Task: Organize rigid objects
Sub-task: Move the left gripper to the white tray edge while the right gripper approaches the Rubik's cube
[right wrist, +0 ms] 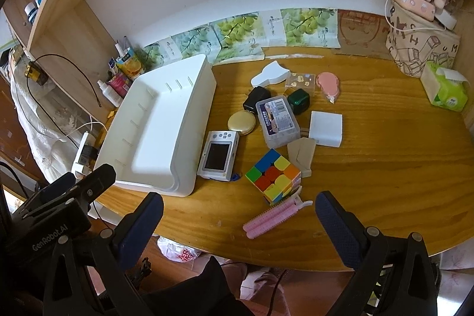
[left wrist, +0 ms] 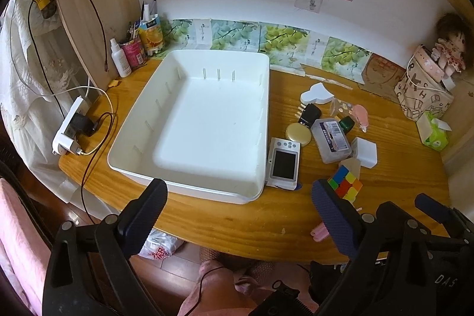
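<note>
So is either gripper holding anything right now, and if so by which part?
Nothing is held. The left gripper and the right gripper are both open, hanging over the near edge of the desk, short of the pink hair clip and the cube.

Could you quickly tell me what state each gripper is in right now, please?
Left gripper: open, holding nothing.
Right gripper: open, holding nothing.

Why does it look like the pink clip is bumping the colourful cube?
Touching, it seems. In the right wrist view the pink clip's white tip meets the cube's bottom corner, no gap showing.
</note>
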A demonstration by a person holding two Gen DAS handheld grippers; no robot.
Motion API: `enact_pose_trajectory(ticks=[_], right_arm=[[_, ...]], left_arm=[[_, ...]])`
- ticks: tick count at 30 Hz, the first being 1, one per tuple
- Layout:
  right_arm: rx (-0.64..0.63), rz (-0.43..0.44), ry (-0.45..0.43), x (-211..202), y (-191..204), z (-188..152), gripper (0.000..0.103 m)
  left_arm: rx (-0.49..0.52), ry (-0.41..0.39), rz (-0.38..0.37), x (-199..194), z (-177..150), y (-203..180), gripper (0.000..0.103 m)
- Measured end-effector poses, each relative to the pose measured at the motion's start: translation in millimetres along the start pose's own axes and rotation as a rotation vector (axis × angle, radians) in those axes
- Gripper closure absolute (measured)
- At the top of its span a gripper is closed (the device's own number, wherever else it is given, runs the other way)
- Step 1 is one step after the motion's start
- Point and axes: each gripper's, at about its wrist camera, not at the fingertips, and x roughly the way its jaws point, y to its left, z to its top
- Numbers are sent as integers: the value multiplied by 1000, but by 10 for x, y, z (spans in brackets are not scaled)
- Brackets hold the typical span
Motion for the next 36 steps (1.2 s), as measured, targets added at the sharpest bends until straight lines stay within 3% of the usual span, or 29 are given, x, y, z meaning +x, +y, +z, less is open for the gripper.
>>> enact_pose_trajectory(ticks=[9, 16, 25, 30, 36], right_arm=[[59, -5, 52, 174, -64, 58, 2], [176, -38, 101, 358, -112, 98, 2], [433, -96, 165, 628, -201, 46, 2], [595, -140, 222, 862, -308, -109, 8], [692, -207, 196, 1007, -387, -141, 8]], left_arm=[[-46, 36, -4, 160, 34, 150, 5], [-77, 53, -9, 271, 145, 413, 5], [-97, 111, -7, 511, 327, 879, 8], [-131, 183, -4, 754, 408, 1211, 8], [-148, 265, 19, 1014, 471, 1492, 8]])
